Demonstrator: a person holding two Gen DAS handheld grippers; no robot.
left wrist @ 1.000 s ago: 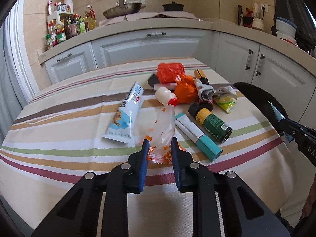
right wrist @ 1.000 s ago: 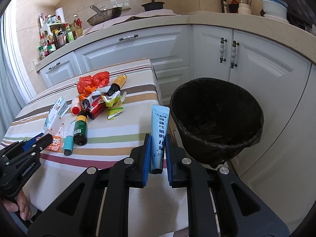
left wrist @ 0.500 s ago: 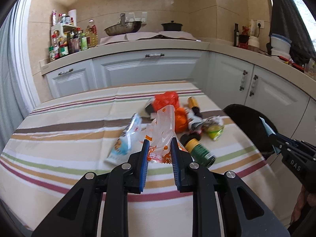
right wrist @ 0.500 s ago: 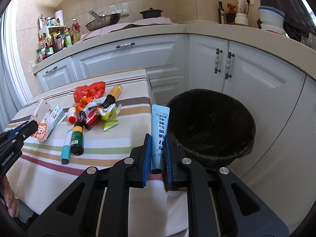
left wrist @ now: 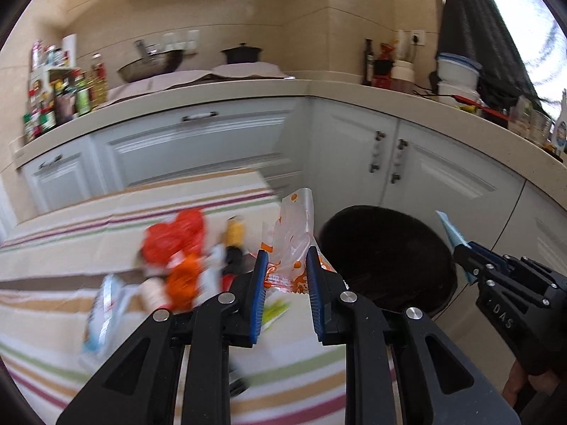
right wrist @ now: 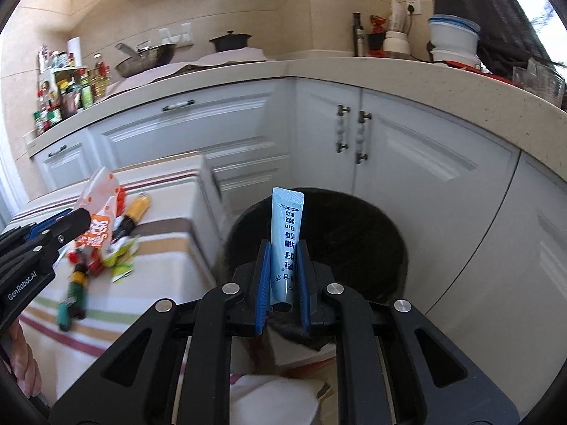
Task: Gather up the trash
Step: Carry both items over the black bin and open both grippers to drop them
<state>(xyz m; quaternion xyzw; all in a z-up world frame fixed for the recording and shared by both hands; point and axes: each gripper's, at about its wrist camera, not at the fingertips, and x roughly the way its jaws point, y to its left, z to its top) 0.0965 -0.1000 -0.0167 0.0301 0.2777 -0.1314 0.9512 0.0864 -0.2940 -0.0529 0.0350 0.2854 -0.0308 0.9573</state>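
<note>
My left gripper [left wrist: 284, 260] is shut on a clear plastic wrapper with orange print [left wrist: 294, 241], held up above the table's right edge; the same wrapper [right wrist: 101, 212] shows at the left of the right wrist view. My right gripper [right wrist: 284, 248] is shut on a light blue tube [right wrist: 287, 233] that stands upright, right in front of the black-lined trash bin [right wrist: 354, 248]. In the left wrist view the bin [left wrist: 386, 262] lies just right of the wrapper, with the right gripper [left wrist: 460, 248] beyond it.
Loose trash stays on the striped tablecloth [right wrist: 163, 265]: red bag [left wrist: 177, 233], orange-capped bottle [right wrist: 136, 209], green bottle [right wrist: 76, 283], teal tube [right wrist: 63, 313], white-blue tube [left wrist: 102, 311]. White cabinets [right wrist: 389, 148] and a crowded counter [right wrist: 354, 67] stand behind the bin.
Both grippers rose and swung right toward the bin. The wrapper came off the table in the left gripper. The blue tube now stands over the bin's near rim.
</note>
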